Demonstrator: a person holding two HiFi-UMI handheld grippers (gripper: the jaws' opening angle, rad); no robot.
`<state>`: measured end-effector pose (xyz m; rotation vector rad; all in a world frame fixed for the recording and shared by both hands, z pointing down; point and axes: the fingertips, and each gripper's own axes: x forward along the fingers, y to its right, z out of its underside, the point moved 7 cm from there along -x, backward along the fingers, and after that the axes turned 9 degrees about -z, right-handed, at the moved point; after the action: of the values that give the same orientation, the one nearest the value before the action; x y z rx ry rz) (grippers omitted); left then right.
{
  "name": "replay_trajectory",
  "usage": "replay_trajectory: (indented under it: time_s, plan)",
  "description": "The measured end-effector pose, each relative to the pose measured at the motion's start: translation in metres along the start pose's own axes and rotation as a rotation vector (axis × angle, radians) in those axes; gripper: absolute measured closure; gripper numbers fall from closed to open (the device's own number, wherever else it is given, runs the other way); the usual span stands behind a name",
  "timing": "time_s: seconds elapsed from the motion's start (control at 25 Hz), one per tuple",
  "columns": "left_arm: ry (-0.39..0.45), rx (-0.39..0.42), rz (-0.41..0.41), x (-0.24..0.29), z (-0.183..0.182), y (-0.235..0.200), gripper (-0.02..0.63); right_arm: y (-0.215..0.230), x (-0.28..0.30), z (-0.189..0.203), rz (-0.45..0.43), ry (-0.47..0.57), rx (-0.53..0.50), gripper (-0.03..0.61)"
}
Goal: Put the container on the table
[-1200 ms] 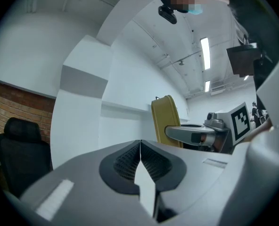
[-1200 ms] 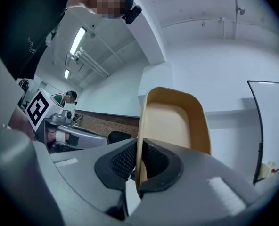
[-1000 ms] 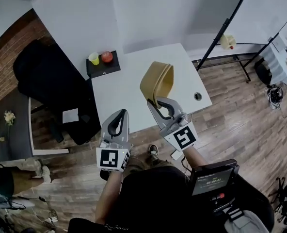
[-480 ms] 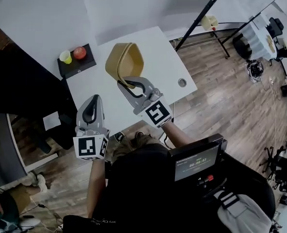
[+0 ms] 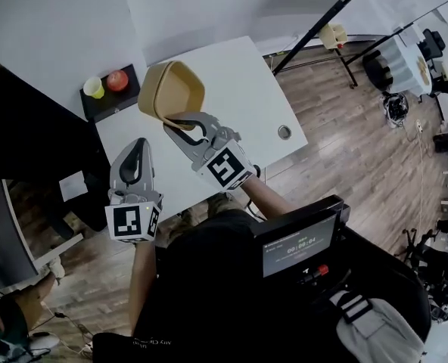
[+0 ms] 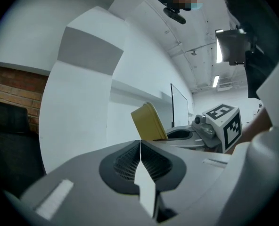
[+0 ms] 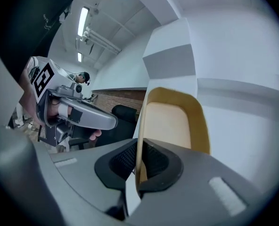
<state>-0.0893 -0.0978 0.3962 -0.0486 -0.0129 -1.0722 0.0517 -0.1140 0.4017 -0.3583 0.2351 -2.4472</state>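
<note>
Tracking a carry in progress. The right gripper is clamped on the near wall of the tan container. The wall is pinched between narrow jaws and the tub hangs out past the tips. The left gripper has its jaws pressed together on nothing and sits at 7 o'clock of the container, over the table's near edge.

Changes over the last second:
- The container was over mid-table, well apart from the black tray. It is now toward the 10 o'clock part of the white table, with the tray near it at 9 o'clock.
- The tub was almost edge-on to the head view. More of the inside shows now, so the wrist has rolled.
- Grip is unchanged: same wall, same pinch.
- The left gripper came along, idle.

The tray holds a yellow cup and a red apple, both untouched.

My read is that transport is nearly done and placement hasn't happened. The container is still tilted, base not flat to the top, and I can't tell whether any edge touches the table. What's left is to level it, lower it, and open the jaws. Watch clearance on the tray side. A one-wall pinch means the tub could swing as it's set down.
</note>
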Motion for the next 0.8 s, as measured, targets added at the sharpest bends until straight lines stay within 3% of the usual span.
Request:
replay_trajectory:
  time_s: [0.4,0.8]
  plan:
    - [-0.077,-0.025,-0.095,0.039,0.023,0.003,0.609,0.027,0.033,0.045,-0.249,-0.168,-0.21,0.549]
    - [-0.173,-0.032,-0.199,0.05,0.056,-0.006,0.609,0.025,0.06,0.1,-0.434,-0.293,-0.301,0.549]
